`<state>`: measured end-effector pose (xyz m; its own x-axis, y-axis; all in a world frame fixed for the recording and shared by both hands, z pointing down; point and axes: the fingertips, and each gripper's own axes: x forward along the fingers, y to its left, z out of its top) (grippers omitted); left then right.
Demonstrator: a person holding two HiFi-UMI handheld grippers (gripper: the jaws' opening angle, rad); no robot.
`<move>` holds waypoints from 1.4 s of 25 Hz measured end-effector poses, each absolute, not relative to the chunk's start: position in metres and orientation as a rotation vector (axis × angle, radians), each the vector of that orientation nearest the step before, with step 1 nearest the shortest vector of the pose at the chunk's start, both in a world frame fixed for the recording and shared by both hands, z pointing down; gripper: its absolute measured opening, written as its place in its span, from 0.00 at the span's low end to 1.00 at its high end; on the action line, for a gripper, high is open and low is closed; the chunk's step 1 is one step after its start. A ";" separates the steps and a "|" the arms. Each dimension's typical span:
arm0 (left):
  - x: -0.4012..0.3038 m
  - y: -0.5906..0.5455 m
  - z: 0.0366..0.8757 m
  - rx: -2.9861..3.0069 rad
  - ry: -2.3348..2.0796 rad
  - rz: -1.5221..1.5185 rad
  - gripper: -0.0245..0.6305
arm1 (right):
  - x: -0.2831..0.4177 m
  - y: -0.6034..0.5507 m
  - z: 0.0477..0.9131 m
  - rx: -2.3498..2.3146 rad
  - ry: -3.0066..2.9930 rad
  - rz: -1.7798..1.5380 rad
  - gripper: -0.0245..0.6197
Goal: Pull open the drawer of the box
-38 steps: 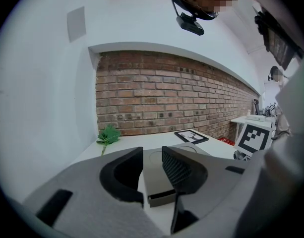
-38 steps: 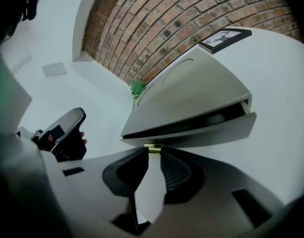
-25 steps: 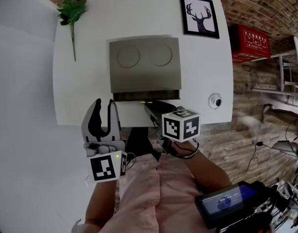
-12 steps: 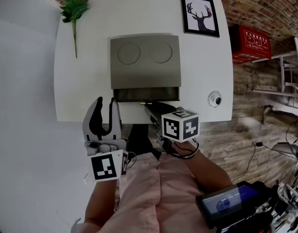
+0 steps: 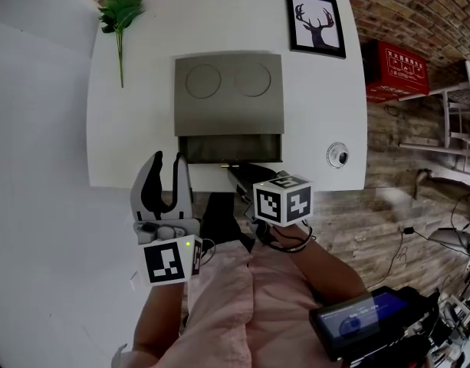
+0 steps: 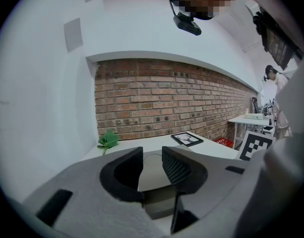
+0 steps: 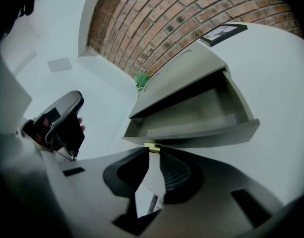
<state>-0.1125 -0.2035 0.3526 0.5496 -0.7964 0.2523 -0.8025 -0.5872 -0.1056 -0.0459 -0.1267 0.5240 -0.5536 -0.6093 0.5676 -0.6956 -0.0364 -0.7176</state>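
A grey box (image 5: 228,90) with two round marks on its lid sits mid-table. Its drawer (image 5: 230,149) stands partly pulled out toward me, and the tray (image 7: 191,118) looks bare inside. My right gripper (image 5: 238,172) is at the drawer front, shut on the small brass handle (image 7: 152,147), which sits between its fingertips (image 7: 152,152). My left gripper (image 5: 163,163) hovers over the table's near edge, left of the drawer, open and holding nothing. In the left gripper view the box (image 6: 159,202) shows beyond those jaws (image 6: 152,155).
On the white table (image 5: 135,129) lie a green sprig (image 5: 118,14) at the far left, a framed deer picture (image 5: 316,24) at the far right and a small round object (image 5: 339,156) near the right front. A red case (image 5: 396,67) sits on the floor beyond.
The drawer has slid a little further out of the box toward me, with the right gripper drawing back along with it. The left gripper has stayed in place.
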 end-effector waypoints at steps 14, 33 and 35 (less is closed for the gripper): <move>-0.113 -0.166 0.345 2.687 -1.528 0.434 0.23 | -0.050 -0.112 0.526 1.361 -2.143 1.686 0.14; -0.129 -0.158 0.342 2.742 -1.443 0.452 0.23 | -0.057 -0.098 0.527 1.389 -2.124 1.695 0.14; -0.128 -0.157 0.341 2.748 -1.438 0.451 0.23 | -0.057 -0.096 0.527 1.388 -2.129 1.692 0.14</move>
